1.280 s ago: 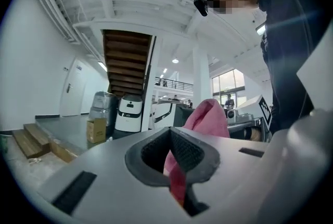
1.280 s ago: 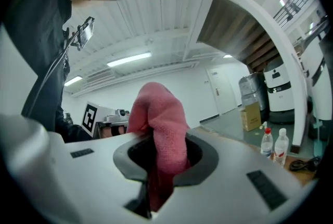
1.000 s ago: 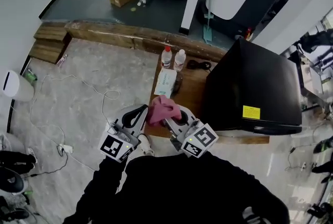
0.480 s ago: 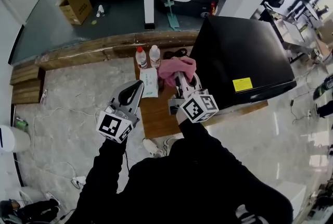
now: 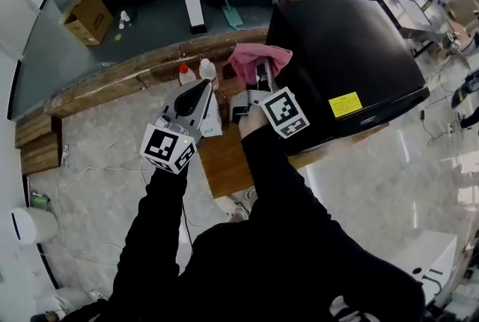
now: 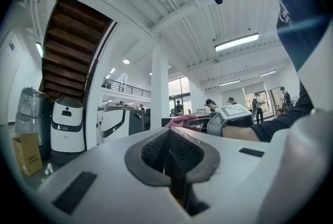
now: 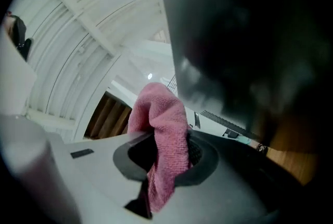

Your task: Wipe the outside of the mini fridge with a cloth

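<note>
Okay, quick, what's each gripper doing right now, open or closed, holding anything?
Left gripper: shut, nothing between the jaws.
Right gripper: shut on the pink cloth.

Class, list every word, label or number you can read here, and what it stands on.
Yellow sticker on the mini fridge: print too small to read.
Marker cubes on the left gripper and right gripper: black-and-white patterns, no words.
Labels on the bottles: too small to read.
Pink cloth: no print.
</note>
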